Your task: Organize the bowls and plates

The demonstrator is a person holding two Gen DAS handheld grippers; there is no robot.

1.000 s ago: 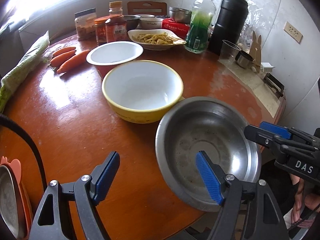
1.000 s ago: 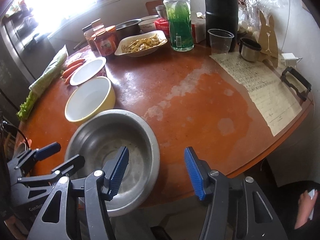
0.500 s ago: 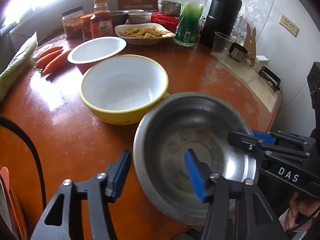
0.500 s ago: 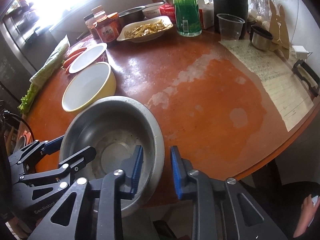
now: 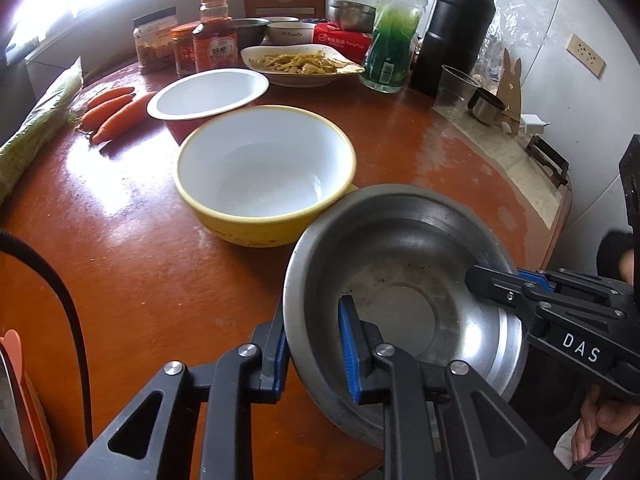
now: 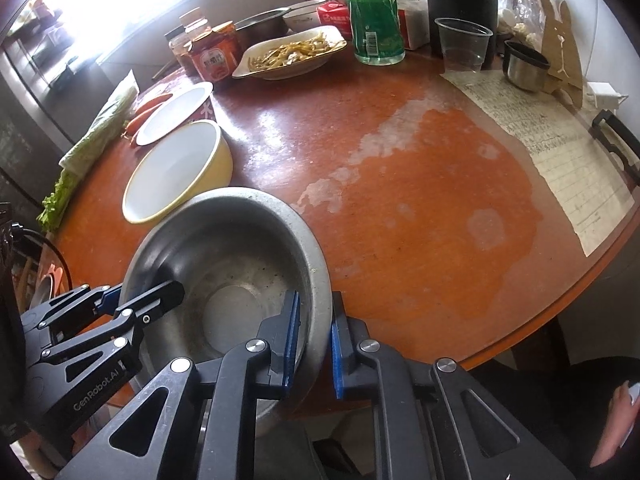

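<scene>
A large steel bowl (image 5: 404,280) sits at the near edge of the round red table (image 5: 120,248), partly over the edge. My left gripper (image 5: 314,350) is shut on its left rim, one finger inside, one outside. My right gripper (image 6: 314,344) is shut on its right rim (image 6: 320,280) the same way. The steel bowl (image 6: 224,264) touches a yellow bowl with a white inside (image 5: 266,172), also seen in the right wrist view (image 6: 176,172). Behind that stands a white bowl (image 5: 208,94).
Carrots (image 5: 114,114) and bagged greens (image 5: 36,128) lie at the left. Jars (image 5: 214,40), a dish of food (image 5: 300,64), a green bottle (image 5: 392,40), a black flask (image 5: 456,28), a plastic cup (image 6: 462,46) and a paper sheet (image 6: 560,152) fill the back and right.
Both grippers closed from open onto the steel bowl's rim, left on the left side, right on the right side. The bowl has shifted a little toward the yellow bowl.
</scene>
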